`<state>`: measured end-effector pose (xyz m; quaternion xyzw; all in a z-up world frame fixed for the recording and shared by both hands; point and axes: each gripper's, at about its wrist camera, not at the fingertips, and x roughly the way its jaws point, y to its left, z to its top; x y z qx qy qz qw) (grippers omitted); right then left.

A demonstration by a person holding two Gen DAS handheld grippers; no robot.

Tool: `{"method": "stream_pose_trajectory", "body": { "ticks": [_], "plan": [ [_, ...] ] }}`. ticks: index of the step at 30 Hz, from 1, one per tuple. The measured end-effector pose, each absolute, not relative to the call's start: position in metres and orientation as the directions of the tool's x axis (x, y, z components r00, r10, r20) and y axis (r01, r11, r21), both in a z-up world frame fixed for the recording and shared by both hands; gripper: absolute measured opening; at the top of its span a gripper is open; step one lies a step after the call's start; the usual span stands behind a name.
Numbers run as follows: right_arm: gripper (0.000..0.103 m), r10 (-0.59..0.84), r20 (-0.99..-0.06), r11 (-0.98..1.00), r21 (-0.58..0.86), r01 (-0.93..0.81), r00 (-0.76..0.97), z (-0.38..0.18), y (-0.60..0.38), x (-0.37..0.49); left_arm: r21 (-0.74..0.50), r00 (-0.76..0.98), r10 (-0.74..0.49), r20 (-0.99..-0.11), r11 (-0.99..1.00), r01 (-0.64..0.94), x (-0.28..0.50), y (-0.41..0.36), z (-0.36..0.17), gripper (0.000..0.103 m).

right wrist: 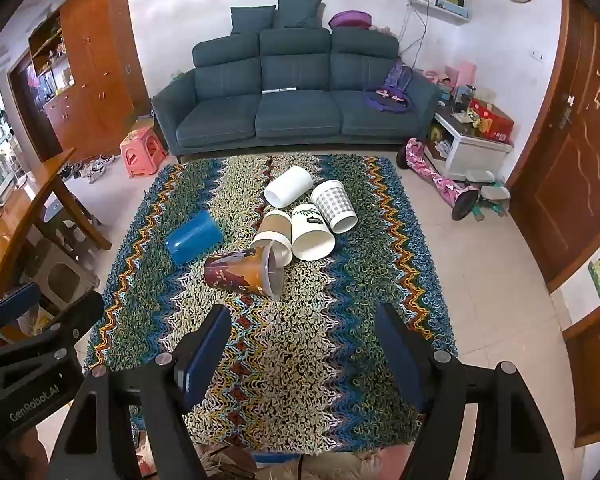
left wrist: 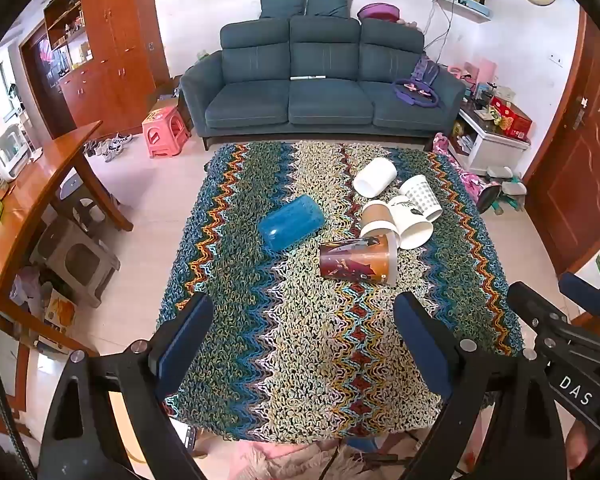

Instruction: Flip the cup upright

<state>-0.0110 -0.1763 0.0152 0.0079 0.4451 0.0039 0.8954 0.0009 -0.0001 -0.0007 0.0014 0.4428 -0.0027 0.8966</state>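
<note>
Several cups lie on their sides on a table covered with a zigzag knit cloth (left wrist: pixel 300 360). A blue cup (left wrist: pixel 291 222) (right wrist: pixel 194 237) lies alone to the left. A brown printed cup (left wrist: pixel 358 263) (right wrist: pixel 244 270) lies nearest. Behind it lie a brown-sleeved cup (left wrist: pixel 378 220) (right wrist: pixel 272 232), a white leaf-print cup (right wrist: pixel 312 234), a checked cup (right wrist: pixel 335 206) and a plain white cup (left wrist: pixel 375 178) (right wrist: pixel 289 186). My left gripper (left wrist: pixel 304 344) is open and empty above the near cloth. My right gripper (right wrist: pixel 302 352) is open and empty, short of the cups.
A blue sofa (left wrist: pixel 324 80) stands beyond the table. A wooden table (left wrist: pixel 40 184) with stools is on the left. A pink stool (left wrist: pixel 165 131) is on the floor. A white cabinet (left wrist: pixel 496 140) and a wooden door (left wrist: pixel 580 184) are at right.
</note>
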Motion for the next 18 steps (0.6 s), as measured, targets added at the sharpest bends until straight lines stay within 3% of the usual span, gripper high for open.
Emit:
{"method": "stream_pose_trajectory", "body": {
  "ticks": [18],
  "plan": [
    [0.075,0.017,-0.802,1.000,0.022,0.001,0.597,0.0127,-0.1747,-0.0116,-0.001,0.610,-0.003,-0.792,1.000,0.003,0.0000,-0.0003,0.0000,0.093]
  ]
}}
